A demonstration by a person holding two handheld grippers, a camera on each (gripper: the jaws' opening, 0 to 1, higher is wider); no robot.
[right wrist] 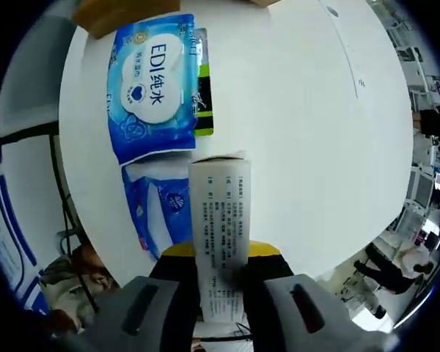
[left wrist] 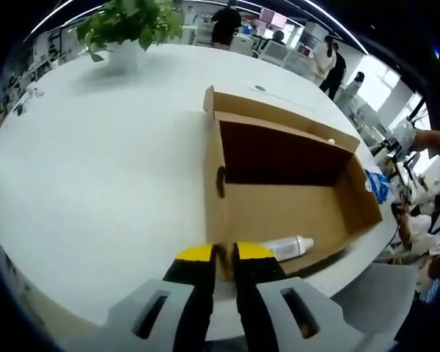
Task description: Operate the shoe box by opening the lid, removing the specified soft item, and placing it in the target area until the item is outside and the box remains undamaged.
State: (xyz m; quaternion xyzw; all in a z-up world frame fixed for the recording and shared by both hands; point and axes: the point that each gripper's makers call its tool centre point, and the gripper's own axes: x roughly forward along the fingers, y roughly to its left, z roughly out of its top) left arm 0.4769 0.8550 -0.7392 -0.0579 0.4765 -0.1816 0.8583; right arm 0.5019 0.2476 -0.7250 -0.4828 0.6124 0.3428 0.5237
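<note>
While the left gripper [left wrist: 224,253] fingers pinch the open shoe box [left wrist: 279,205] wall, lower centre, the right gripper [right wrist: 221,253] grasps a white carton [right wrist: 220,235] above blue wipe packs [right wrist: 155,81], upper left on the tabletop [right wrist: 308,125]. Soft, light, probably slippery: grip mid-body.
</note>
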